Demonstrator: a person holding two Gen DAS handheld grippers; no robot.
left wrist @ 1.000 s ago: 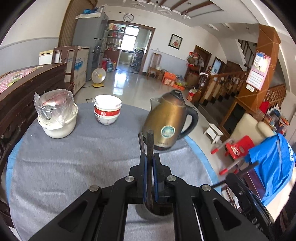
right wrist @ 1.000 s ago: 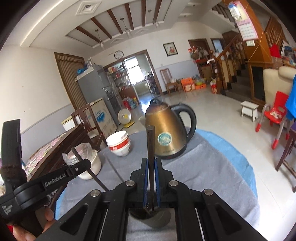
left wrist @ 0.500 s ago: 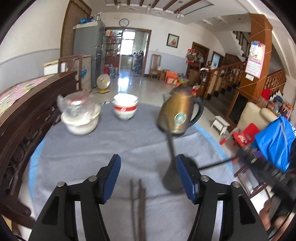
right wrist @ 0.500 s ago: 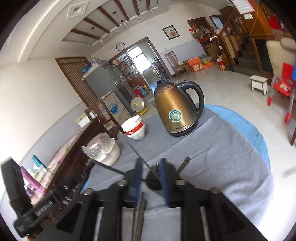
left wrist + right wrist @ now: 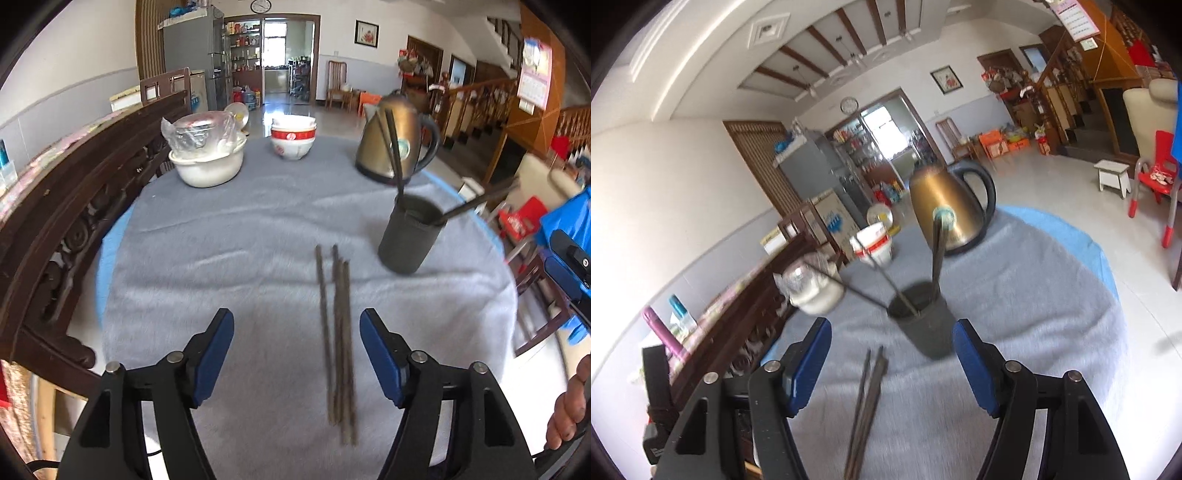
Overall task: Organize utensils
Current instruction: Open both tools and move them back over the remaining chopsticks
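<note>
Several dark chopsticks (image 5: pixel 338 332) lie side by side on the grey tablecloth (image 5: pixel 221 258). A dark round holder (image 5: pixel 410 236) to their right has chopsticks leaning out of it. My left gripper (image 5: pixel 297 354) hovers over the near part of the lying chopsticks, its jaws opening with nothing pressed between the pads. In the right wrist view the holder (image 5: pixel 923 321) stands just past my right gripper (image 5: pixel 892 363). Its jaws are opening too, and the loose chopsticks (image 5: pixel 868 398) on the cloth run below the gap.
A brass kettle (image 5: pixel 395 140) stands at the back right. Stacked red-and-white bowls (image 5: pixel 293 142) and a white pot with a plastic-wrapped lid (image 5: pixel 207 155) stand at the back. A dark carved wooden bench (image 5: pixel 74 206) borders the table's left side. A hand (image 5: pixel 569 402) shows at the right edge.
Both grippers were shut on a chopstick above the holder. They have opened, pulled back and dropped lower. Those chopsticks now stand in the holder, and the loose ones on the cloth have come into view.
</note>
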